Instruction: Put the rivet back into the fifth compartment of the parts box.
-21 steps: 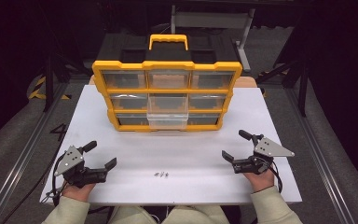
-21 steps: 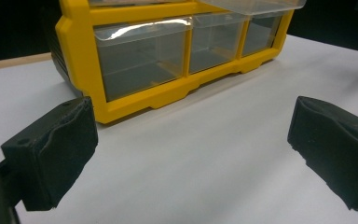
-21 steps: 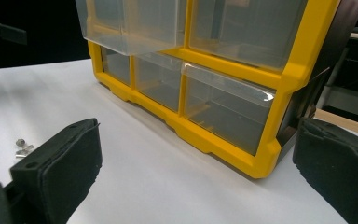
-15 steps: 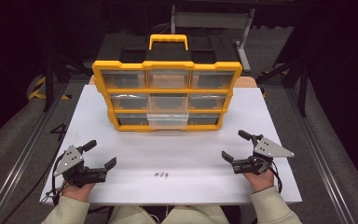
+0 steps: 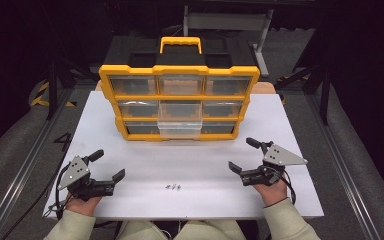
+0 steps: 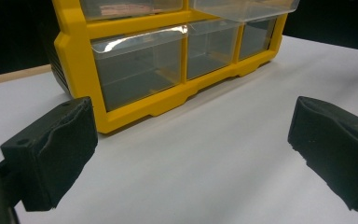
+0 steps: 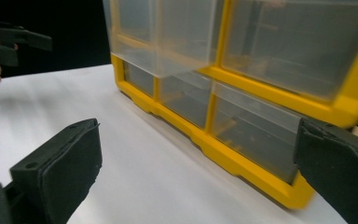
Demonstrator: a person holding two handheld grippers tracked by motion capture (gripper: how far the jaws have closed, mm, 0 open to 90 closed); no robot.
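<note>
Both tongs, left and right, gape wide and empty, so bring one squarely over the small screws between them on the counter and pinch low.

A single digit, "4", is marked on the grey floor just left of the white table; no other writing can be read.

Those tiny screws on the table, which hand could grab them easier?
Probably left, narrowly. The screws lie near the table's front edge, slightly nearer the left gripper, whose open jaws point toward them. The right gripper sits a bit farther off, also open.
</note>
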